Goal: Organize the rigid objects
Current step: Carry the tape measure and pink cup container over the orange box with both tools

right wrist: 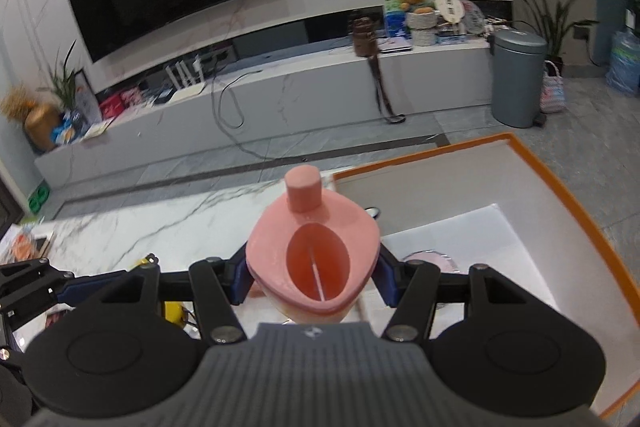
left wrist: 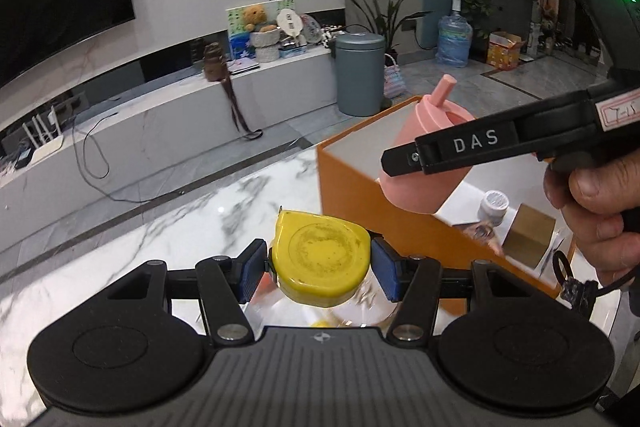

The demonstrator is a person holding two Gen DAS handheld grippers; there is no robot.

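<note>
Basically, both grippers were loaded. The left gripper [left wrist: 318, 269] was clamped on one yellow-lidded clear jar [left wrist: 320, 259], blue pads on either side of the lid, the jar held over the marble table [left wrist: 160, 247] just short of the orange box [left wrist: 360, 195] ahead and to its right. The right gripper [right wrist: 314, 277] was clamped on one pink cup [right wrist: 314, 251] with a spout, gripped around the body below the rim and hanging over the box's near-left corner. The cup looked like light, stiff plastic with slightly tapered walls, so it could probably slip upward; a mid-body grip seemed right. The jar looked rigid with a smooth clear body, so gripping at the lid edge was likely the safer hold. Count inside the box: one white-capped bottle [left wrist: 494, 207], one tan block [left wrist: 528, 235], and one pinkish round item [right wrist: 430, 259], too hidden to identify.
</note>
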